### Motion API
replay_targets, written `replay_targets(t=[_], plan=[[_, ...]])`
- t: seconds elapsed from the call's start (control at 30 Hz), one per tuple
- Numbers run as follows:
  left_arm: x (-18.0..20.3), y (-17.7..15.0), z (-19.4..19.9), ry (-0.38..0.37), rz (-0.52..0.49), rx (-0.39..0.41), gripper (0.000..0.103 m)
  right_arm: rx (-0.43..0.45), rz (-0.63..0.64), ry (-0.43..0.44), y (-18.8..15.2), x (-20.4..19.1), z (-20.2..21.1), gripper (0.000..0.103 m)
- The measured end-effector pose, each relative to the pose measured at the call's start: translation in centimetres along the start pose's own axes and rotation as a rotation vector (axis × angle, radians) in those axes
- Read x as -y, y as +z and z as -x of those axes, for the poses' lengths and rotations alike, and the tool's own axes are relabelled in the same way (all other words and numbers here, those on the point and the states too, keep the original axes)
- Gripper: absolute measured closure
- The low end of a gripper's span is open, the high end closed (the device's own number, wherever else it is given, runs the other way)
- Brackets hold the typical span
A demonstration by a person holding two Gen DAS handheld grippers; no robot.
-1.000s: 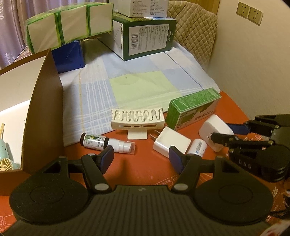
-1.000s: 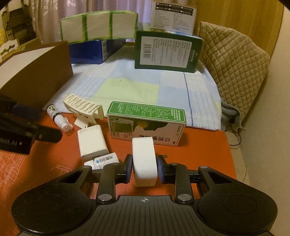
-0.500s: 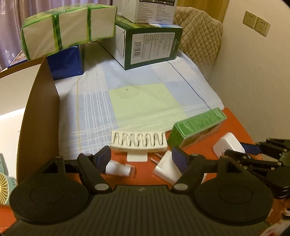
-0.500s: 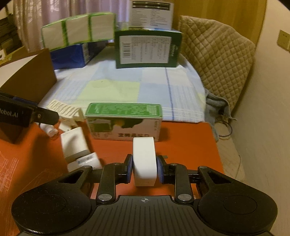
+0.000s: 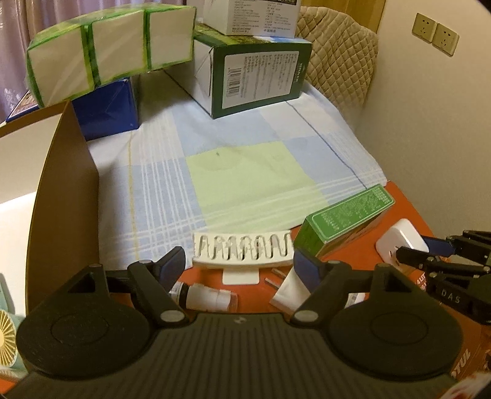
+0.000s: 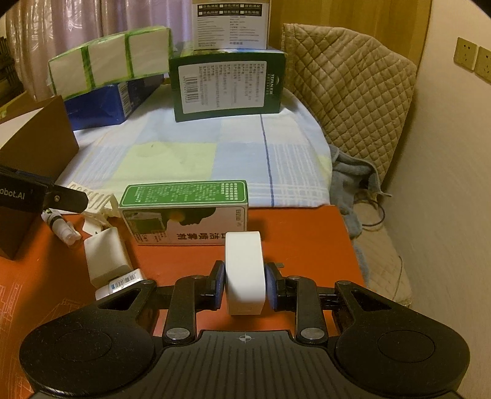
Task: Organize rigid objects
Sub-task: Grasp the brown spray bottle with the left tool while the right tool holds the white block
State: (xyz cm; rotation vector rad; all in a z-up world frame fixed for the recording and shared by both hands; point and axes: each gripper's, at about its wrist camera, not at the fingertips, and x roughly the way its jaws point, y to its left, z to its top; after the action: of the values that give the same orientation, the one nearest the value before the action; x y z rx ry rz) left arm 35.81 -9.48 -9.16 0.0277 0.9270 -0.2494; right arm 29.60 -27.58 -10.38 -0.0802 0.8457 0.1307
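Dim, warm yellowish indoor light; soft shadows, slight blur, strong fisheye bending and dark corners.

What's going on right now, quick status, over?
Right gripper shut on white plug adapter. Left gripper opening, nothing gripped, above small spray bottle. Green box just ahead of the adapter.

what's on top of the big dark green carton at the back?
A white printed box is stacked on the dark green carton; its top is cut off by the frame. The green-wrapped pack leans toward the carton; any contact is hidden.
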Motion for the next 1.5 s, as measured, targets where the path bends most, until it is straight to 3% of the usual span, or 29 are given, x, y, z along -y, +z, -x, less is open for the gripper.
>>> replay_targets(t=[0.17,0.5,0.57,0.63,0.93,1.17,1.27,1.5], plan=[[-0.9,-1.6,0.3,0.046,0.026,-0.013,0.028,-0.001,-0.004,0.0,0.0,0.1,0.0,0.079],[-2.2,-2.2,-1.8,0.175,0.176,-0.035,0.031,-0.001,0.012,-0.003,0.1,-0.1,-0.1,0.079],[-2.1,-2.3,-2.3,0.202,0.17,-0.041,0.037,-0.001,0.013,-0.003,0.1,-0.1,-0.1,0.079],[-2.4,-2.6,-2.7,0.21,0.181,-0.05,0.053,0.0,0.012,-0.002,0.0,-0.1,-0.1,0.079],[-2.4,-4.5,-1.4,0.175,0.116,-0.033,0.082,0.0,0.021,-0.005,0.1,-0.2,-0.1,0.079],[-1.8,-6.1,0.2,0.131,0.087,-0.068,0.082,-0.003,0.027,0.004,0.0,-0.2,0.0,0.079],[-2.1,-5.6,0.1,0.116,0.107,-0.072,0.074,-0.003,0.031,0.005,-0.1,-0.2,0.0,0.079],[-2.6,-4.4,-1.2,0.15,0.13,-0.069,0.072,-0.021,0.02,0.015,-0.1,-0.1,-0.1,0.079]])
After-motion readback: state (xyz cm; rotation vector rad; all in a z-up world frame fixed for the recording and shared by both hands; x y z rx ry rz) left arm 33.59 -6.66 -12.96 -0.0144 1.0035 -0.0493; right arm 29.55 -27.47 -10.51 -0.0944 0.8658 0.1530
